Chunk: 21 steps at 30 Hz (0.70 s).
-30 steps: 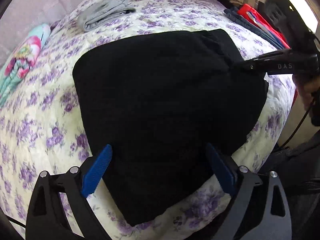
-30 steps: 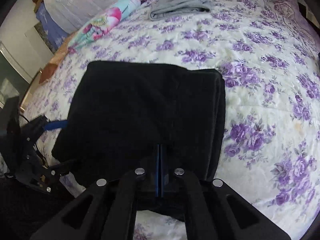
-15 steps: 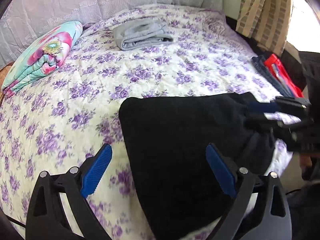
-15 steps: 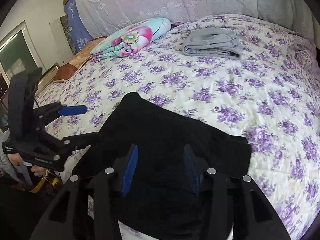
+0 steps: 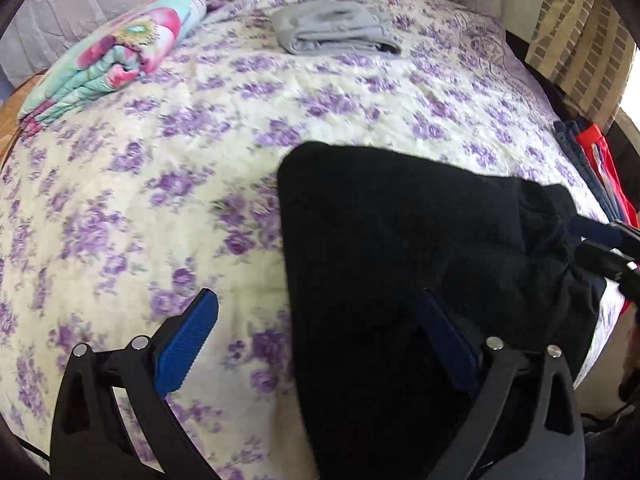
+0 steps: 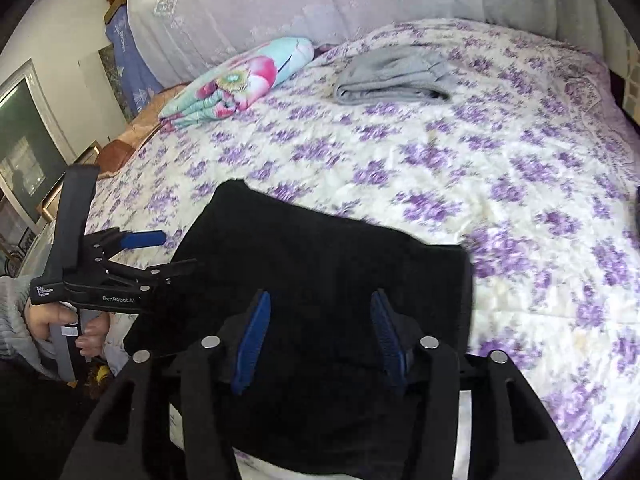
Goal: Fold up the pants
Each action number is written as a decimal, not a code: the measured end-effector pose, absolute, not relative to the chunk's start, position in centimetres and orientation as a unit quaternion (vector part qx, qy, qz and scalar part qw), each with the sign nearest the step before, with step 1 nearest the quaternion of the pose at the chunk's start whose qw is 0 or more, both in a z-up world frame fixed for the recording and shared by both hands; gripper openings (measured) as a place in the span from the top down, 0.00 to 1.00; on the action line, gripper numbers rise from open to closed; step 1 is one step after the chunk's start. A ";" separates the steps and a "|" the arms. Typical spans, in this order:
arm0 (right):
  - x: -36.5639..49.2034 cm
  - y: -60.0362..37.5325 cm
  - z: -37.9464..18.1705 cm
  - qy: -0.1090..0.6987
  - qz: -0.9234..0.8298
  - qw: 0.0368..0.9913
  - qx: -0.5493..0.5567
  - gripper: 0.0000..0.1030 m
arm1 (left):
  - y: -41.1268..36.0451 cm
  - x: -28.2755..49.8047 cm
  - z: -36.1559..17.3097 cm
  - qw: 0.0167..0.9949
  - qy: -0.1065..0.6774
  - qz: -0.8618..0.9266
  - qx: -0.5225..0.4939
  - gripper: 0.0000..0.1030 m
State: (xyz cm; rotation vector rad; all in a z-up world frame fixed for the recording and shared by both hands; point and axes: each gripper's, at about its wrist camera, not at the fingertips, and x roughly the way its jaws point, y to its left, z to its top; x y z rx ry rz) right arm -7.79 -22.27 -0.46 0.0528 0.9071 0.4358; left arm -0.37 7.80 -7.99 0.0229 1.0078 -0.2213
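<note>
Field notes, bed fold. Black pants lie as a compact folded bundle at the near edge of the bed, on the purple-flowered quilt, with one corner pointing toward the far side. My right fingers are opening and stand fairly wide over the near part of the bundle; the dark cloth lies below and between the blue pads, but I judge the pads are not pressing on it. My left fingers are spread wide and empty, one pad over bare quilt, the other over the left flank of the pants. The step in hand looks like a release after a fold, so I would do it cleanly: lift both sets of fingers straight off so no pad snags the knit and drags a layer open, then check that the edges sit square. The right side of the bundle, in the left wrist view, looks bunched near the other tool's tips; a light tuck or press there would flatten it. The bundle also sits close to the mattress edge, so any nudge should go toward the far side. No containers in view, nothing held in anything; the piles simply rest on the bed: a folded grey garment far centre, a folded floral blanket far left, and red and blue clothes at the right edge.
</note>
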 end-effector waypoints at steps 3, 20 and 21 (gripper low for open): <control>-9.1 -25.2 1.6 0.414 0.166 0.895 0.017 0.33 | 9.1 -0.5 -6.5 0.878 0.468 -0.101 -0.007 0.05; -10.7 -37.0 2.7 0.404 0.101 0.901 0.124 0.10 | 9.8 -0.2 -2.8 0.872 0.490 0.013 0.018 0.05; -10.0 -36.9 1.7 0.417 0.128 0.888 0.144 0.10 | 8.8 -0.3 -3.1 0.867 0.498 0.008 0.012 0.05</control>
